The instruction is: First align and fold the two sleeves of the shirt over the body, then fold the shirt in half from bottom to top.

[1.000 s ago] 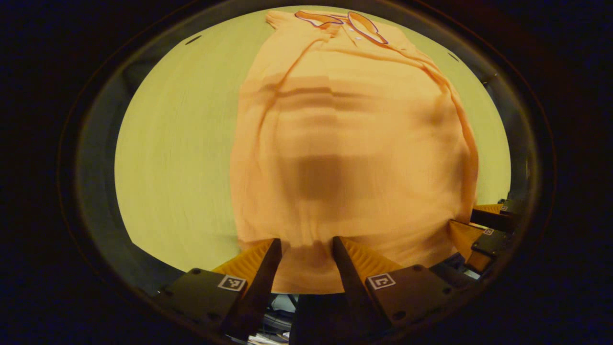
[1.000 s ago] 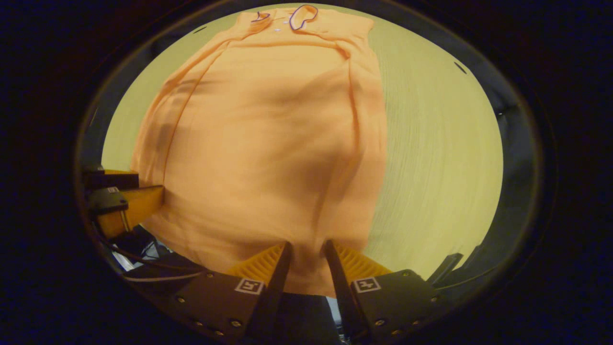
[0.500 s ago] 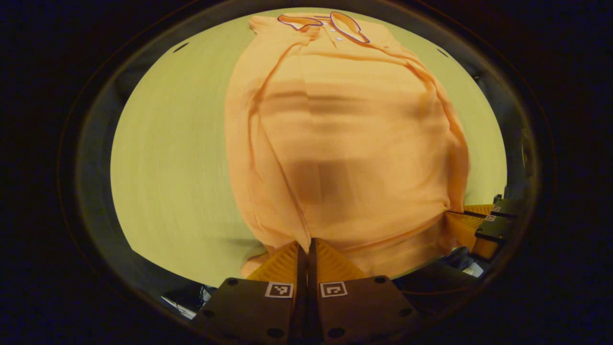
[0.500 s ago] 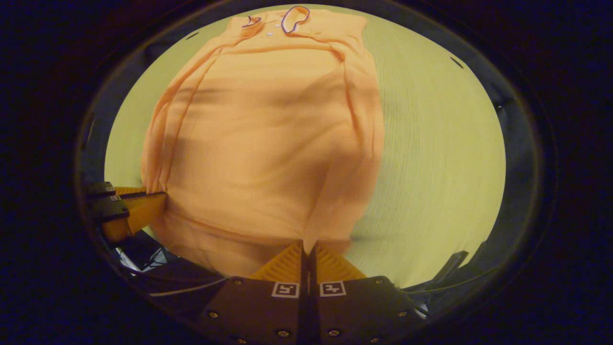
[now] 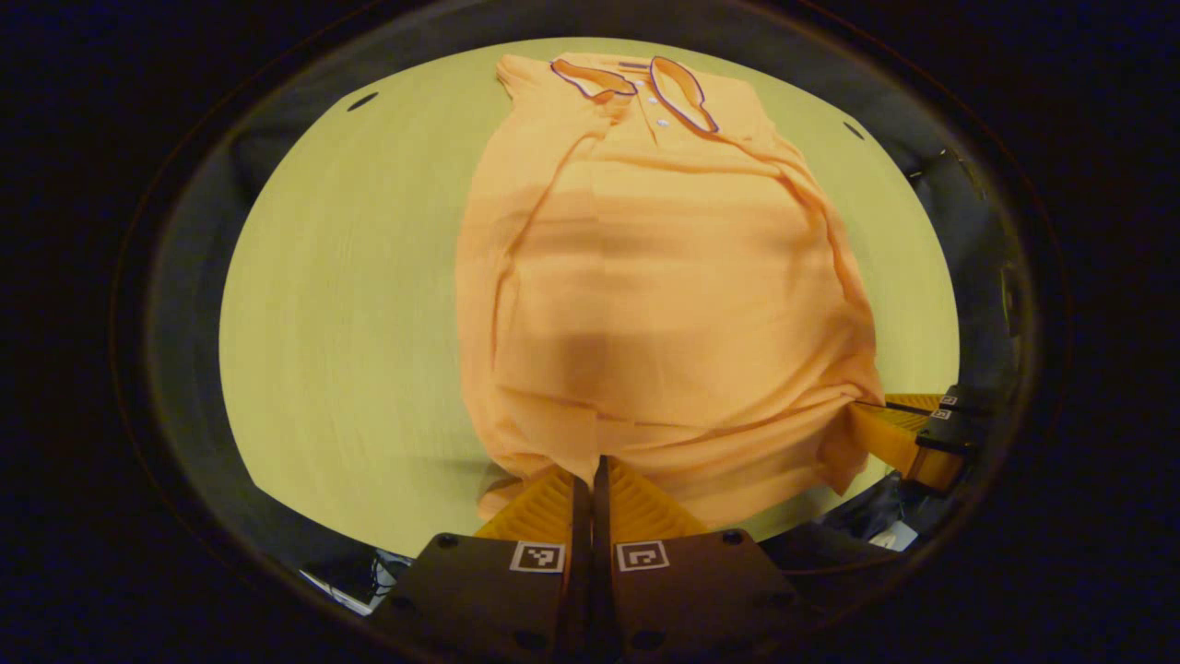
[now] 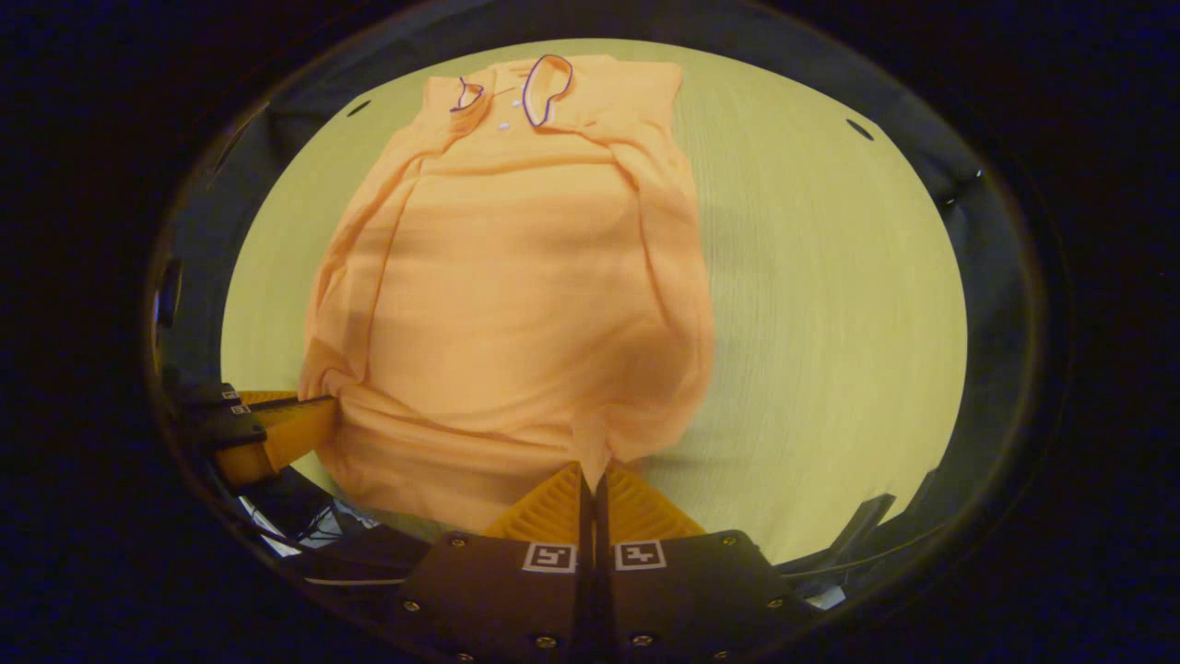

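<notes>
An orange polo shirt lies on a pale yellow-green table, collar at the far end, both sleeves folded over the body. My left gripper is shut on the hem at the shirt's near left corner. My right gripper is shut on the hem at the near right corner. The hem is lifted and bunched between them. In the left gripper view the right gripper sits at the right edge. In the right gripper view the left gripper sits at the left edge.
Bare tabletop lies on both sides of the shirt. The table's near edge runs just below the grippers, with cables beneath it. Small dark slots mark the far corners of the table.
Both grippers went from open around the hem to shut on it. They have since lifted and pushed it forward, so the bottom of the shirt bunches up.
</notes>
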A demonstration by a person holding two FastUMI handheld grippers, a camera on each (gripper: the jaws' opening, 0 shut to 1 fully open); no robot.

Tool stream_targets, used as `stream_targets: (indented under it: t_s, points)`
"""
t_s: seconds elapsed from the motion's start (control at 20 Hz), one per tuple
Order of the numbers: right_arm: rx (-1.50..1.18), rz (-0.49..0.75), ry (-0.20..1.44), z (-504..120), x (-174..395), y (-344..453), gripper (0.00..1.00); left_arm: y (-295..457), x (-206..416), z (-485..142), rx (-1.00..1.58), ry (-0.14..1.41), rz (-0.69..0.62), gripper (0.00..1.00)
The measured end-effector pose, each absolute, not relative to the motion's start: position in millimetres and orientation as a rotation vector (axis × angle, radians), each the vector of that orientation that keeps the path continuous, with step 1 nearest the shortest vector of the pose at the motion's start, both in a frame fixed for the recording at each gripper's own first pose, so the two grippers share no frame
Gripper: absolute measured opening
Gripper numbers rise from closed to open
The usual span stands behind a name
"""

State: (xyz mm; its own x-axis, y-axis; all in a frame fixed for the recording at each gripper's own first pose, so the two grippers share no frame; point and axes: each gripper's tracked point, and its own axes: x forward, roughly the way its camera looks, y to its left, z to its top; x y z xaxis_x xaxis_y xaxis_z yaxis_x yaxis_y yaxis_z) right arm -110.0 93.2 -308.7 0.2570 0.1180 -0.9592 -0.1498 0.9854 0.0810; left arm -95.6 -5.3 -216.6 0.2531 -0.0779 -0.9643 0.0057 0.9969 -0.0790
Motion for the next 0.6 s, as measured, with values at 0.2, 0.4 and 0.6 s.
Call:
stream_targets:
  t_s: [0.2, 0.4, 0.6]
  points:
    - [0.01, 0.177, 1.204, -274, -61, 98, 0.01, -1, -42, -138, -0.068, 1.24, -0.05, 0.06]
    - [0.039, 0.172, 1.107, -241, 1, 100, 0.01, 2, 28, -47, -0.087, 1.156, -0.041, 0.07]
    - [0.059, 0.162, 1.036, -215, 57, 102, 0.01, 4, 101, 49, -0.088, 1.079, -0.029, 0.07]
